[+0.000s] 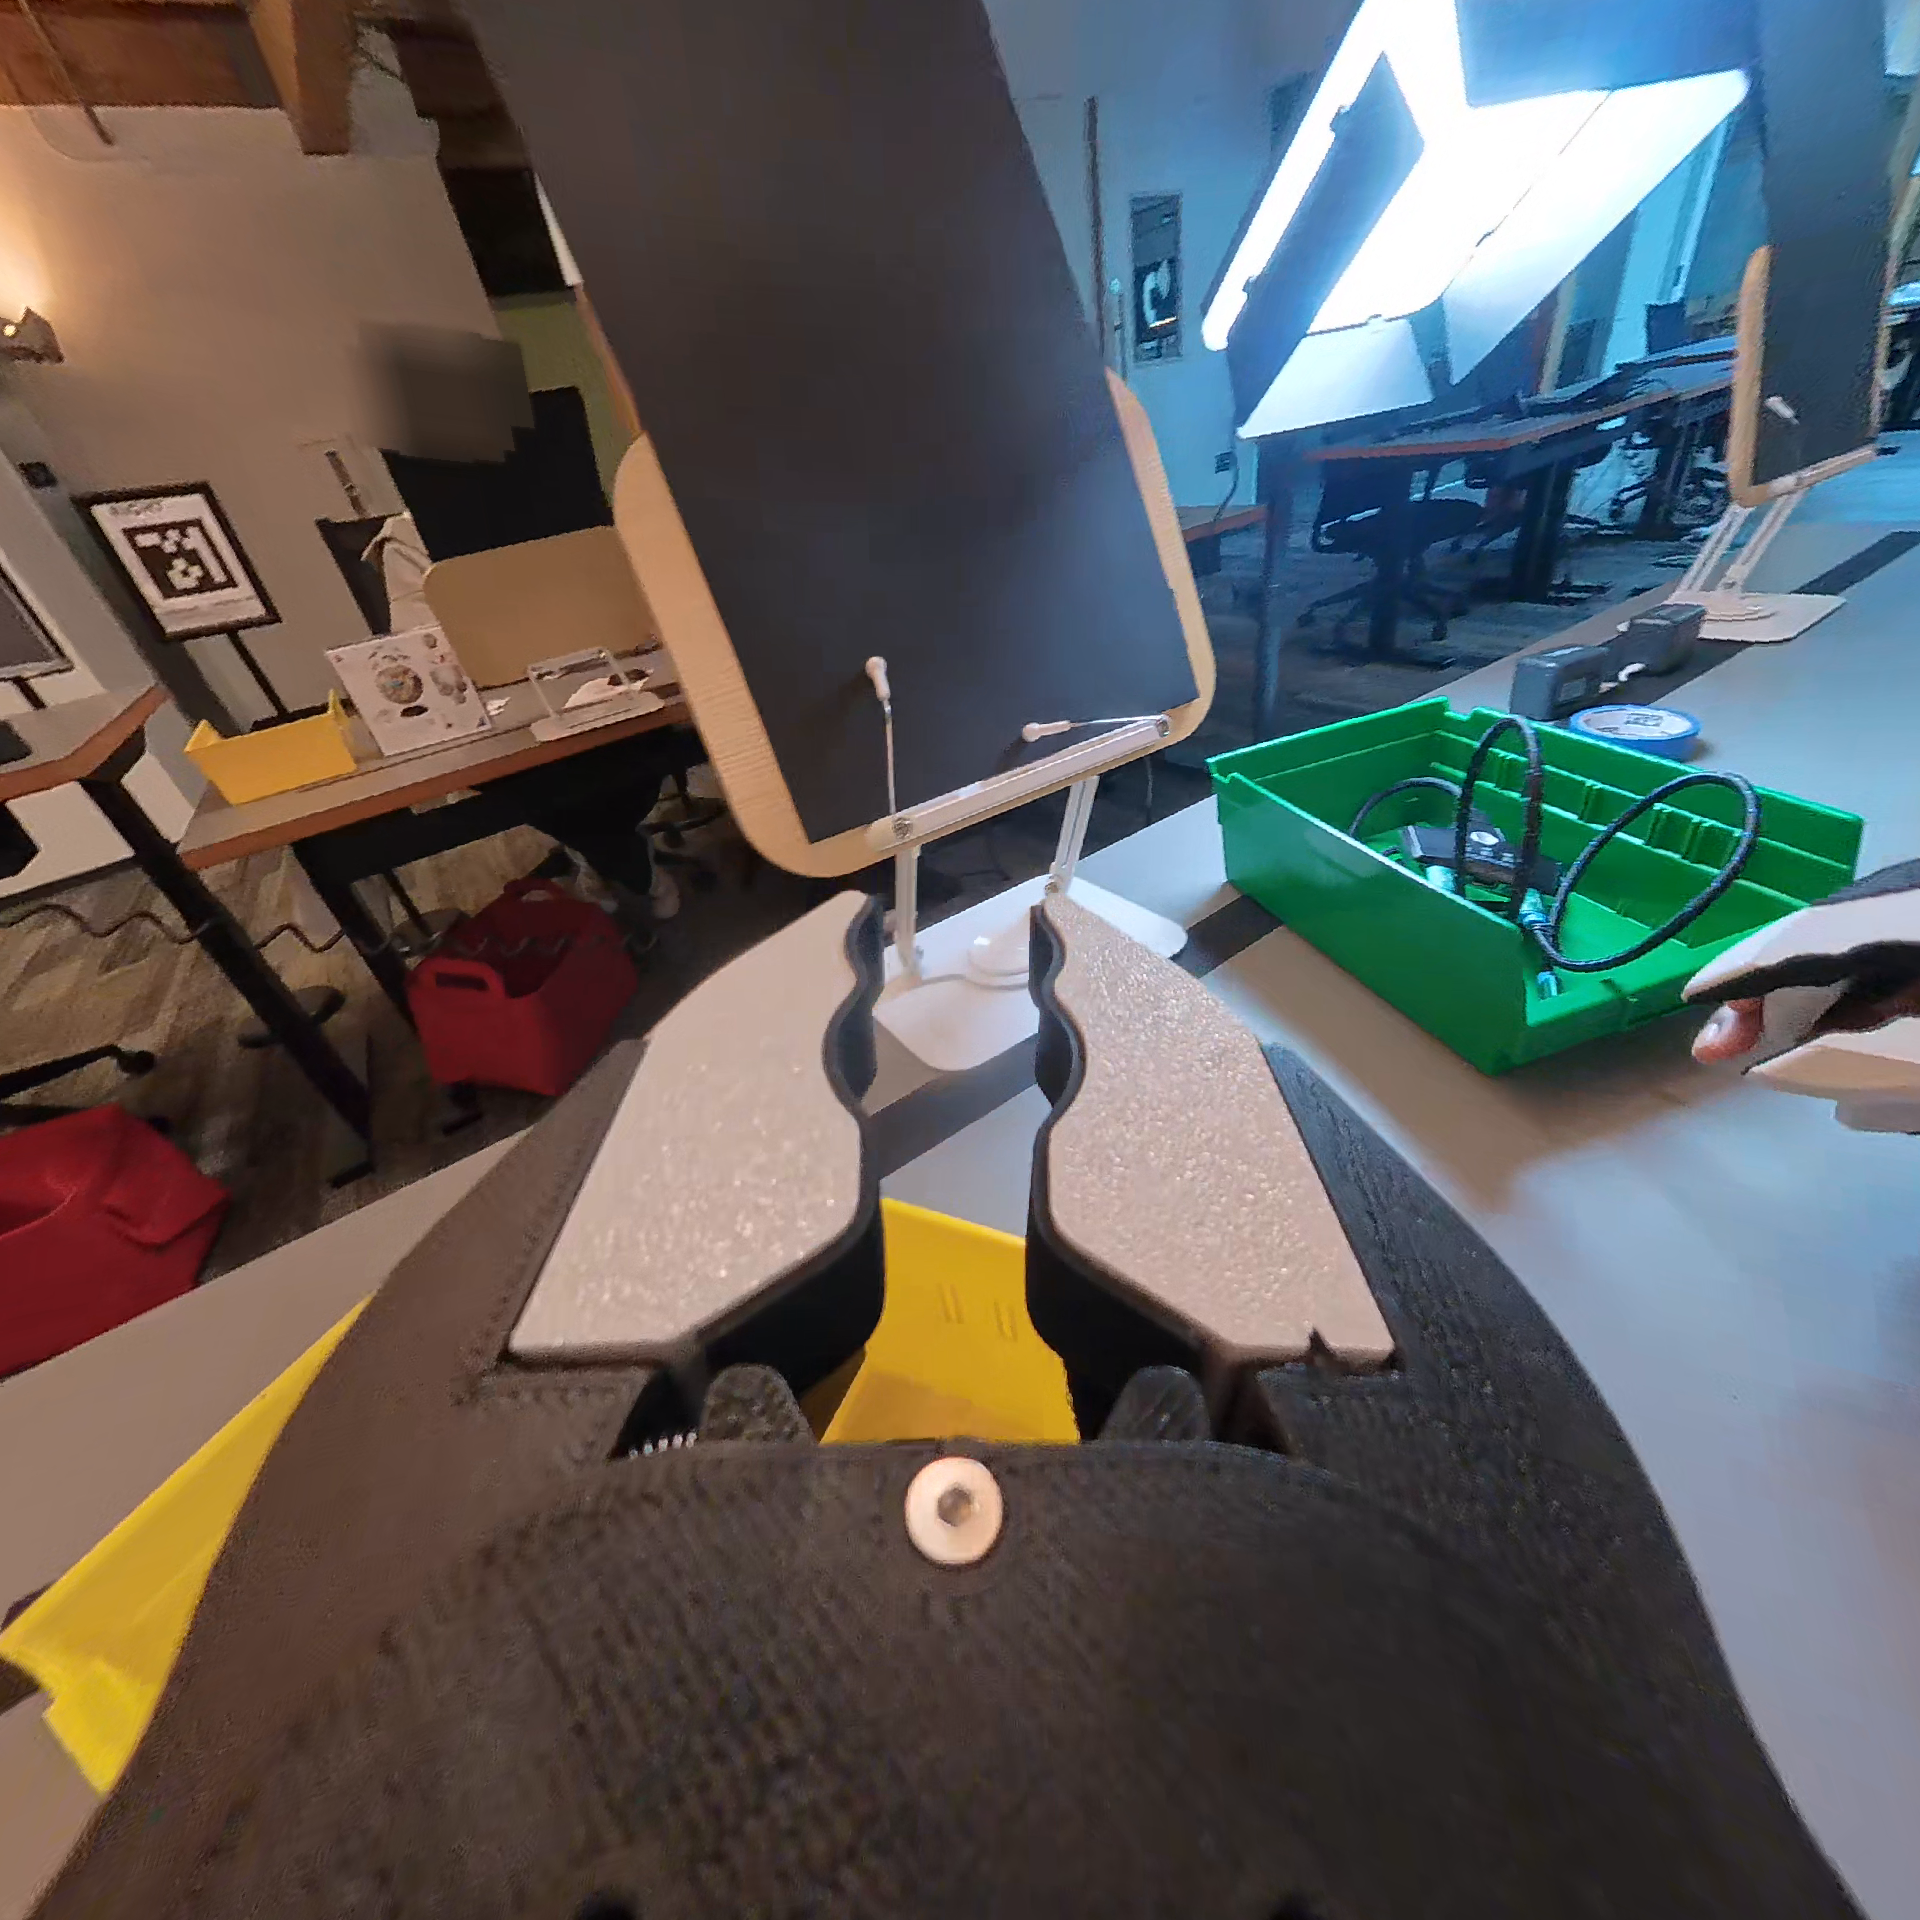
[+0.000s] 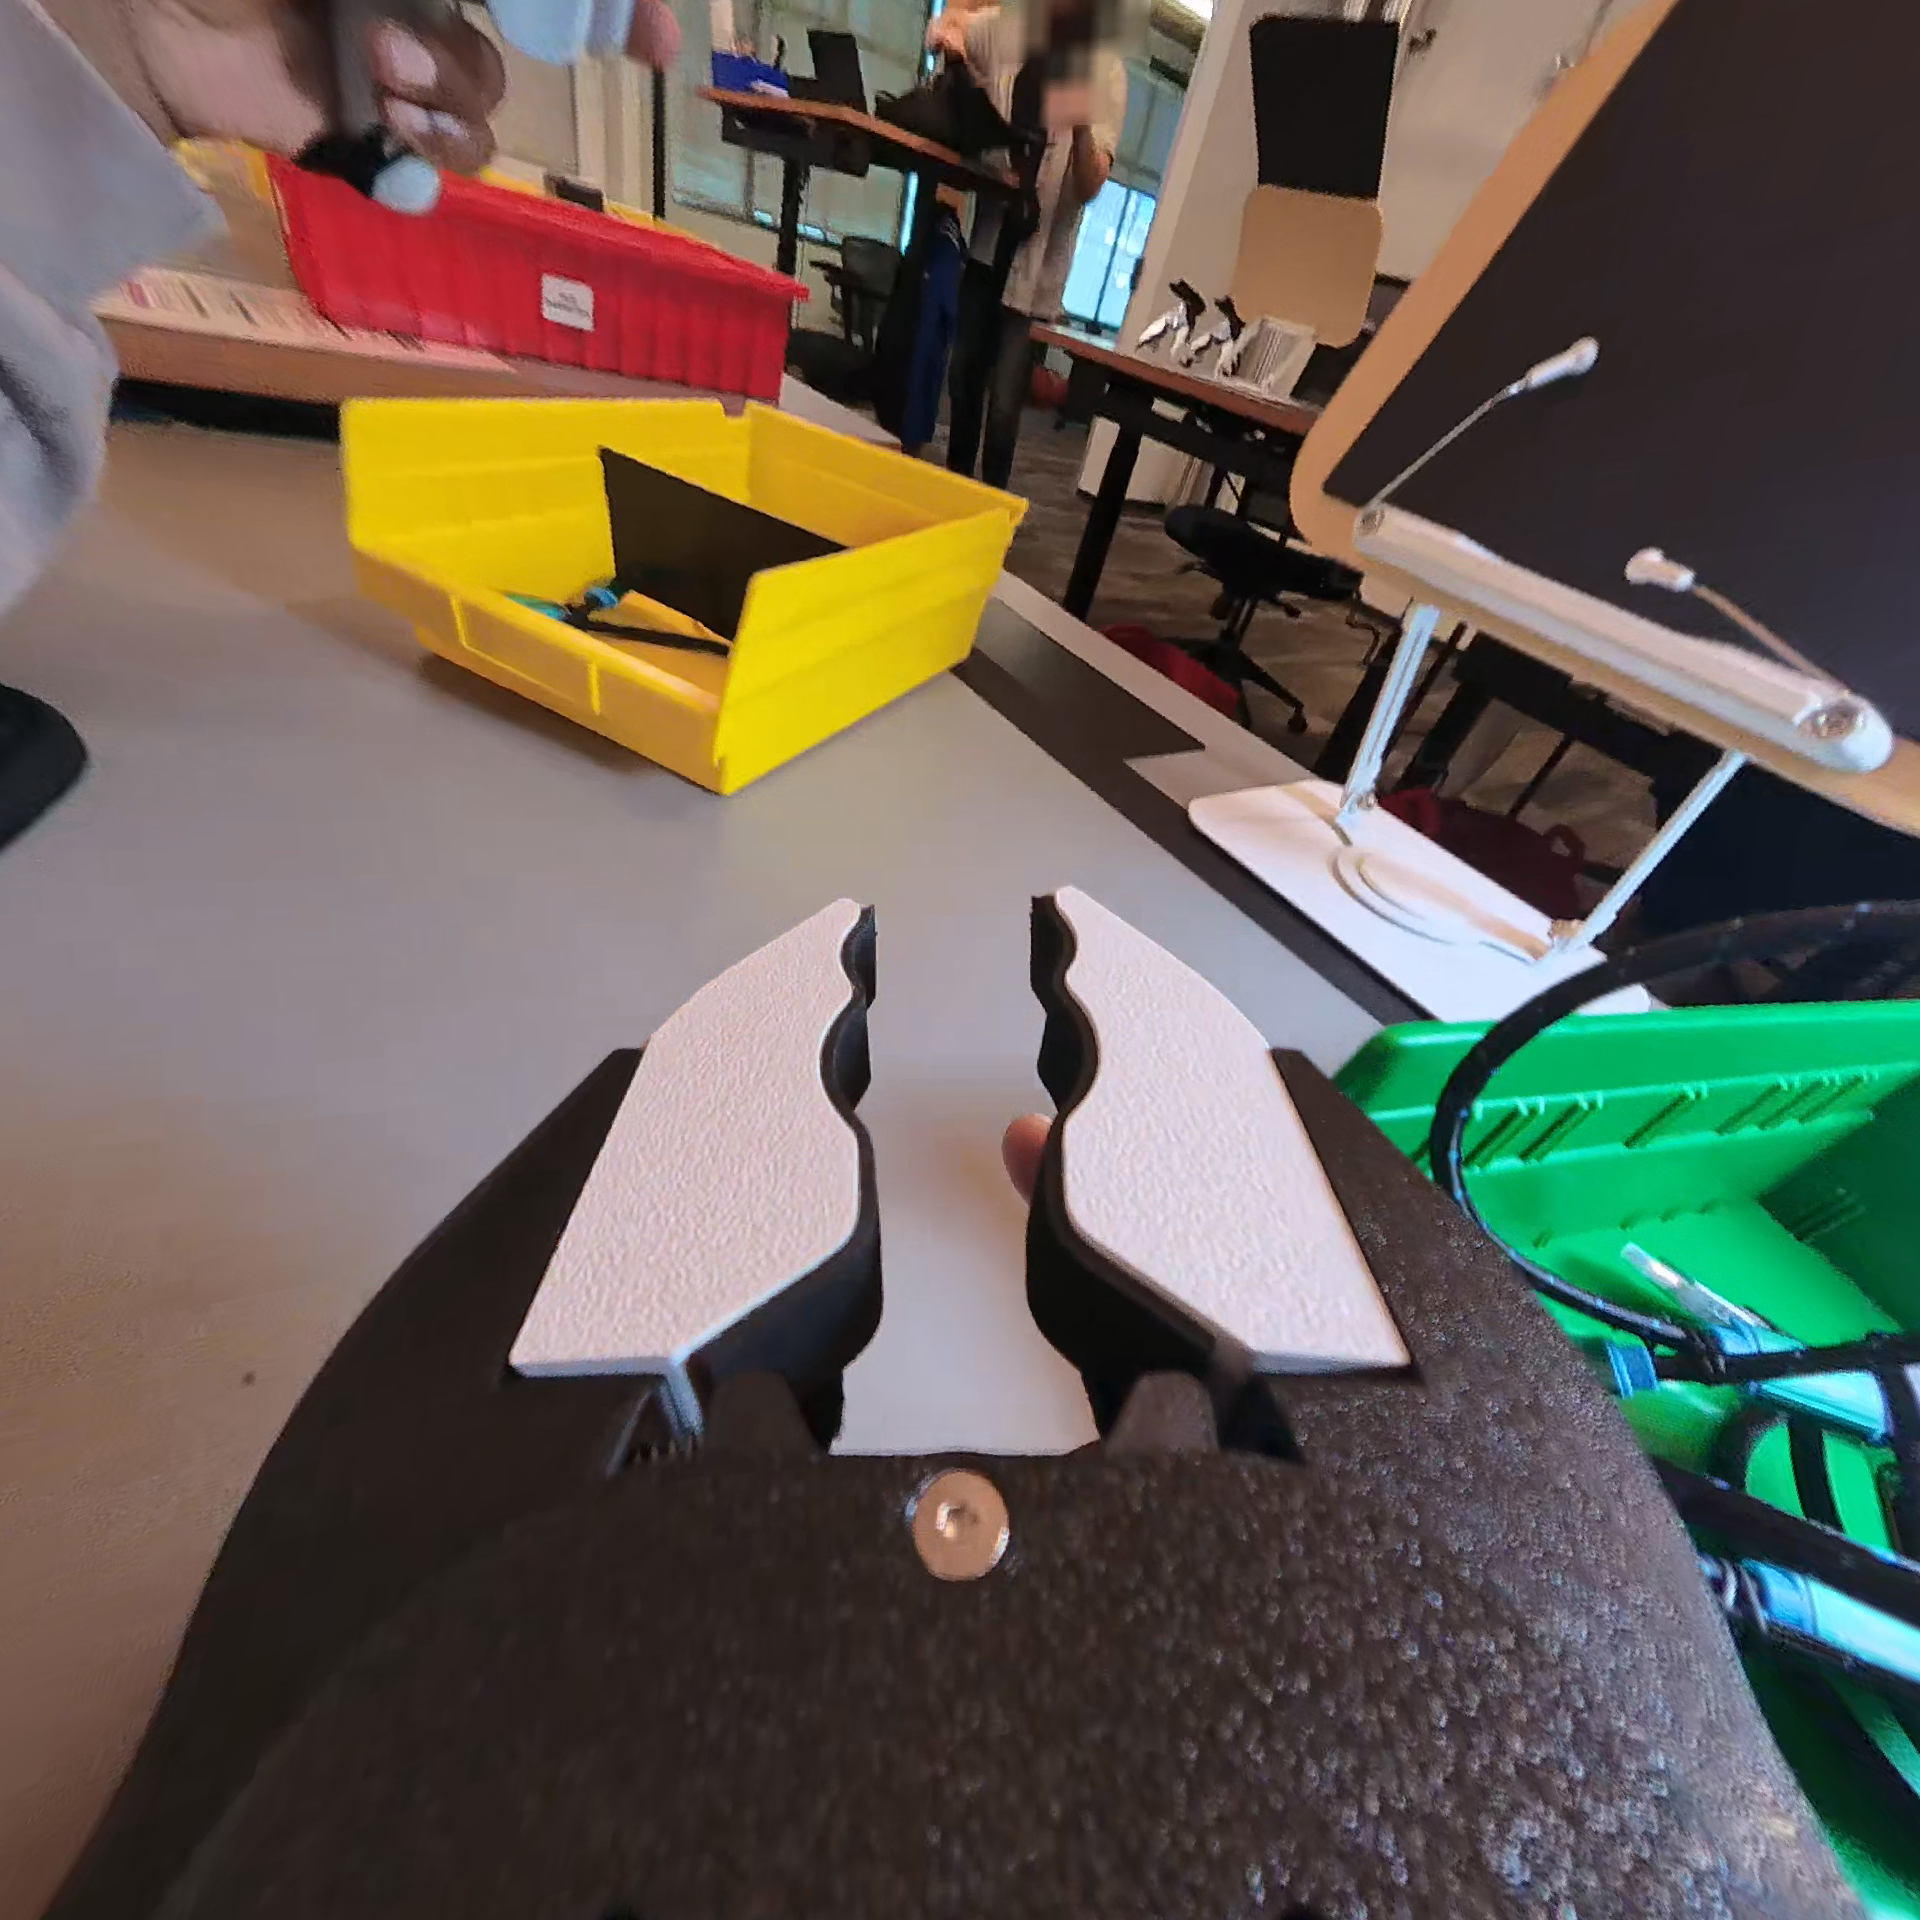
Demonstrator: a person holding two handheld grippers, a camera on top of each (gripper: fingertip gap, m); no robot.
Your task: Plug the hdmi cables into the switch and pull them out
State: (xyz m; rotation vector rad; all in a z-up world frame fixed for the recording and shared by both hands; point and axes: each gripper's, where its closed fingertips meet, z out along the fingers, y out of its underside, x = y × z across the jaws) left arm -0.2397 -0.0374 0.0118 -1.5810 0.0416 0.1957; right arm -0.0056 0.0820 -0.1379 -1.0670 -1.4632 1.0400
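Note:
A green bin [image 1: 1351, 883] on the grey table holds looped black HDMI cables [image 1: 1652, 831] and a small black switch box [image 1: 1481, 847]. In the right wrist view the same green bin [image 2: 1662, 1081] lies at the right, with a black cable [image 2: 1475, 1091] arching over its rim. My left gripper [image 1: 951, 920] is open and empty, held above a yellow bin [image 1: 956, 1340]. My right gripper [image 2: 951, 920] is open and empty over the bare table, left of the green bin. It shows at the right edge of the left wrist view [image 1: 1808, 987].
A yellow bin [image 2: 862, 644] with a black divider and a cable stands at mid-table. A red bin [image 2: 540, 281] sits behind it. A dark board on a white stand [image 1: 883, 416] rises at the table's far edge. A roll of blue tape [image 1: 1636, 727] lies beyond the green bin. Tip to tip, the grippers are about 30 cm apart.

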